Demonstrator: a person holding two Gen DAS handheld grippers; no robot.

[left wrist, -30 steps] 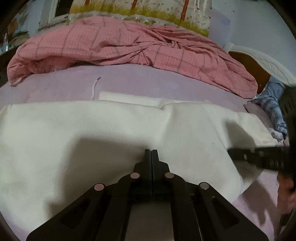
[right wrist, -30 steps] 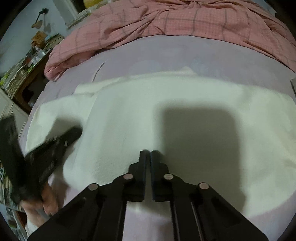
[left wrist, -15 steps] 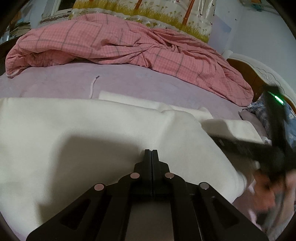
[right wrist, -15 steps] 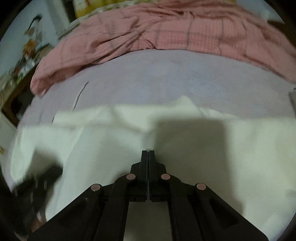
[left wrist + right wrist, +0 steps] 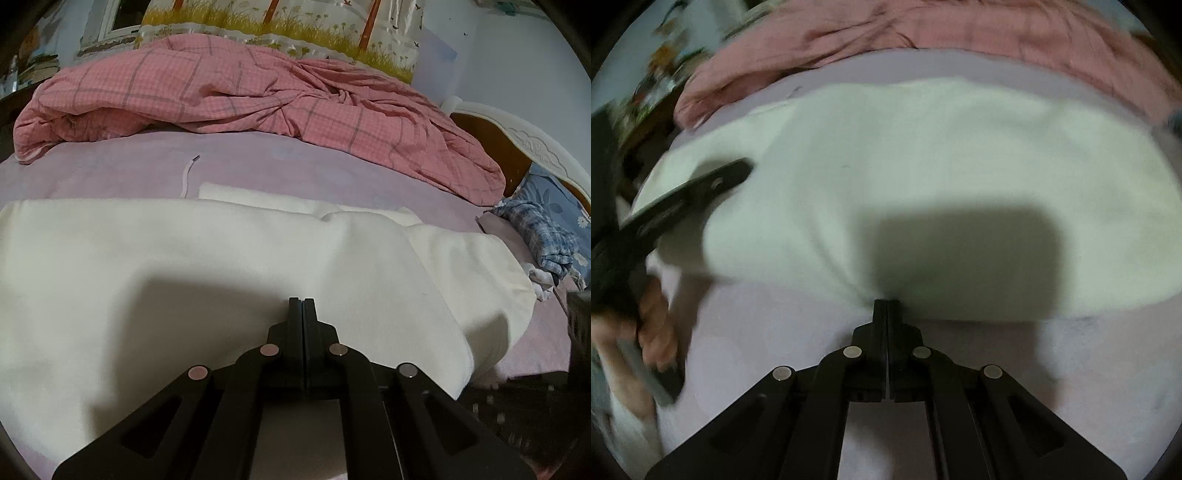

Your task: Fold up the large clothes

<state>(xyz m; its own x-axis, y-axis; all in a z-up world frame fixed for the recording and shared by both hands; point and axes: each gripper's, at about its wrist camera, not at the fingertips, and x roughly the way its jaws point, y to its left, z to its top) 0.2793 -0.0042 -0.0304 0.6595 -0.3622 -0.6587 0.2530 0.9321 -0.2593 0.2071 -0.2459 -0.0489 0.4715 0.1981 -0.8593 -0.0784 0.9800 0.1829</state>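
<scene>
Cloth fills the middle of what we see: a big cream garment [image 5: 221,280] spread flat across the lilac bedsheet [image 5: 295,170], and we take it as our landmark. At its far left, in the right wrist view, a hand [image 5: 653,325] grips the handle of the left gripper [image 5: 738,171], whose black fingers reach in over the garment's left part. From that gripper's own camera we see its jaws pressed together with no gap, tips over the cream fabric; we cannot tell whether any cloth is pinched between them. Beyond the garment, toward the wall, a thin white strap [image 5: 186,177] lies on the sheet, and behind it a rumpled pink checked quilt [image 5: 258,99] runs the bed's width. Moving right, the right gripper [image 5: 887,306] sits at the garment's near edge, jaws closed tight, tips touching the hem where the fabric puckers; we cannot tell whether the cloth is caught. This view is blurred. Right of the garment, a blue checked cloth [image 5: 543,232] lies bunched below the wooden headboard [image 5: 517,129].
</scene>
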